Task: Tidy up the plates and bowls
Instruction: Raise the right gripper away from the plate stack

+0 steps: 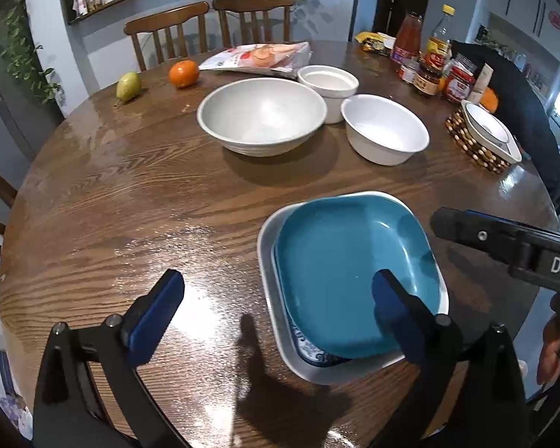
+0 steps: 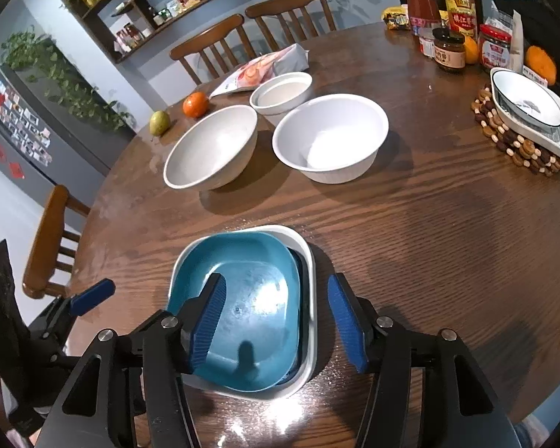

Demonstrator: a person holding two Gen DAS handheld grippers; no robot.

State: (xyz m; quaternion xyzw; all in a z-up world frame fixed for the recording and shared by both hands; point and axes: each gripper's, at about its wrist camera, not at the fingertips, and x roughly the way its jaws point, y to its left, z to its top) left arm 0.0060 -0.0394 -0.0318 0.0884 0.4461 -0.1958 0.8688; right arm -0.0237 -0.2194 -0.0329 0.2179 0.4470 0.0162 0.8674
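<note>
Now your bench point(image 1: 93, 194) carries two groups. At its near edge a white square tray point(image 2: 310, 261) holds a patterned blue-and-white plate point(image 1: 310, 351) and, on top, a teal plate point(image 1: 347, 268): largest below, smallest above, a nesting that keeps the stack steady. Further back stand the large white bowl point(image 1: 261, 115), the medium white bowl point(image 1: 384, 128) just beside it and the small white dish point(image 1: 328, 82) behind both, all apart and not yet nested; judged from this, the bowls are your remaining work. A painted dish point(image 2: 530, 108) sits on a beaded trivet point(image 2: 519, 149) at the far right, well apart from the rest.

Your left gripper point(image 1: 276, 295) has its jaws spread wide, one over bare wood and one over the teal plate, gripping nothing. Your right gripper point(image 2: 276, 317) has its jaws partly apart, straddling the right side of the stack, one over the teal plate and one over bare wood, empty too, so the stack rests free on the bench.
</note>
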